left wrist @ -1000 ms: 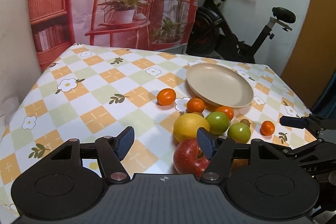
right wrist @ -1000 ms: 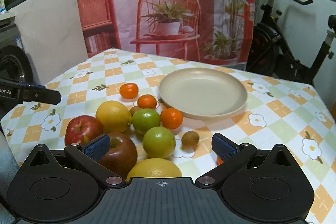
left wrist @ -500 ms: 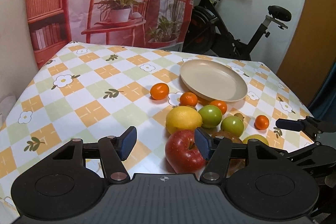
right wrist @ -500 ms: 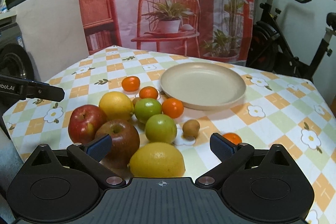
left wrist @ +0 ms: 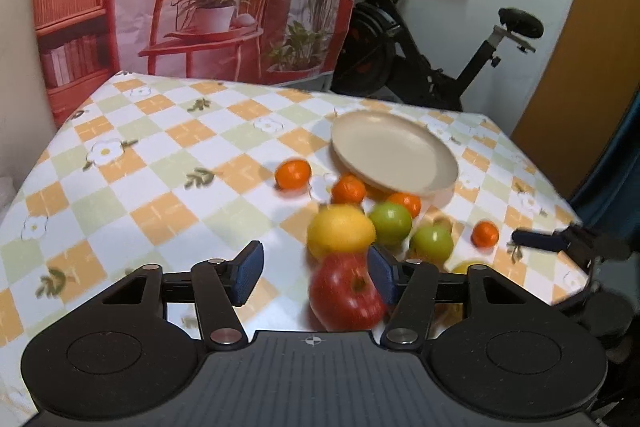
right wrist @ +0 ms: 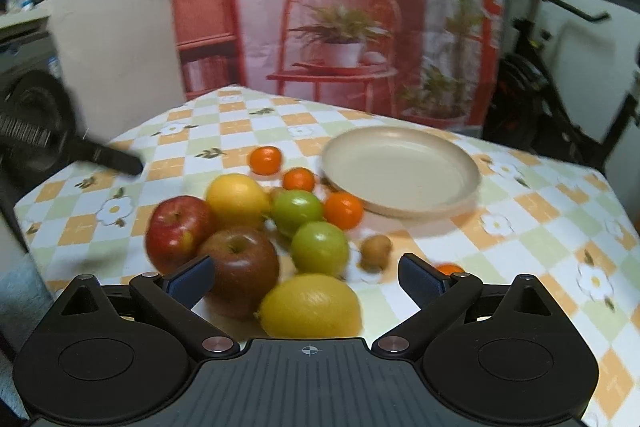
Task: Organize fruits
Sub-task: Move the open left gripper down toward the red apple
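1 beige plate point(right wrist: 400, 171) holds nothing; fruit pile point(right wrist: 256, 227) on tablecloth point(right wrist: 532, 239) at plate's 8 o'clock, tangerine point(right wrist: 343, 210) just beside rim. Left gripper point(left wrist: 314, 273) and right gripper point(right wrist: 306, 277) both spread wide, gripping nothing.

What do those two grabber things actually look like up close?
Both look alike. The left gripper and right gripper each have a matte black body with a ribbed centre plate bearing a small crosshair mark, two round housings, and angular black linkage arms joined by silver pivot pins. The fingers end in dark blue textured pads. No cables, hands or sleeves show.
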Action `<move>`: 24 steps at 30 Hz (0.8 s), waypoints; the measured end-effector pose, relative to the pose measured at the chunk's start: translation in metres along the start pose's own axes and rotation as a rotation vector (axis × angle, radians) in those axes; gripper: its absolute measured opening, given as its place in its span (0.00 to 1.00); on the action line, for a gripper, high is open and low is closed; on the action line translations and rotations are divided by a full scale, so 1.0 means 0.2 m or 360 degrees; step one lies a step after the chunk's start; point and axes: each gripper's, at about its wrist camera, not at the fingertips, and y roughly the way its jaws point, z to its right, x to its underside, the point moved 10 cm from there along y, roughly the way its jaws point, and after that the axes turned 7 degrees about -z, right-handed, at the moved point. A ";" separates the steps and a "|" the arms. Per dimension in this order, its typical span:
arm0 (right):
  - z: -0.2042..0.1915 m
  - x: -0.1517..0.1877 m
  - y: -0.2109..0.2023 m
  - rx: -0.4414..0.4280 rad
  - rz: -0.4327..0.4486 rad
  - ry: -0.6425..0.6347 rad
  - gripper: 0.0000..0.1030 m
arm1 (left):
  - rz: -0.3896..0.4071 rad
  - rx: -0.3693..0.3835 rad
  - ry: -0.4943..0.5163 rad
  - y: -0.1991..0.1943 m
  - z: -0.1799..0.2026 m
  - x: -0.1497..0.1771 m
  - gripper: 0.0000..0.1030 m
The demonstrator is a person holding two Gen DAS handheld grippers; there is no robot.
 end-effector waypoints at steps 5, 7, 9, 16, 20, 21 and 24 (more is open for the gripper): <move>-0.15 -0.10 0.05 -0.0111 -0.0048 -0.0171 0.91 | -0.0036 0.0080 0.0020 -0.04 -0.08 -0.16 0.54; -0.22 -0.15 0.08 -0.0152 -0.0060 -0.0214 0.91 | 0.0000 0.0010 0.0156 -0.07 -0.10 -0.25 0.53; -0.29 -0.20 0.10 -0.0185 -0.0064 -0.0251 0.91 | 0.0099 -0.0069 0.0246 -0.14 -0.13 -0.36 0.53; -0.45 -0.20 0.20 -0.0248 -0.0173 -0.0408 0.80 | 0.0007 0.0129 0.0277 -0.05 -0.06 -0.32 0.53; -0.47 -0.16 0.25 -0.0247 -0.0249 -0.0476 0.76 | -0.0127 0.0261 0.0169 0.14 -0.05 -0.11 0.52; -0.48 -0.16 0.26 -0.0257 -0.0262 -0.0482 0.75 | -0.0148 0.0284 0.0137 0.18 -0.05 -0.07 0.51; -0.49 -0.16 0.27 -0.0283 -0.0286 -0.0492 0.73 | -0.0146 0.0339 0.0087 0.24 -0.06 0.00 0.49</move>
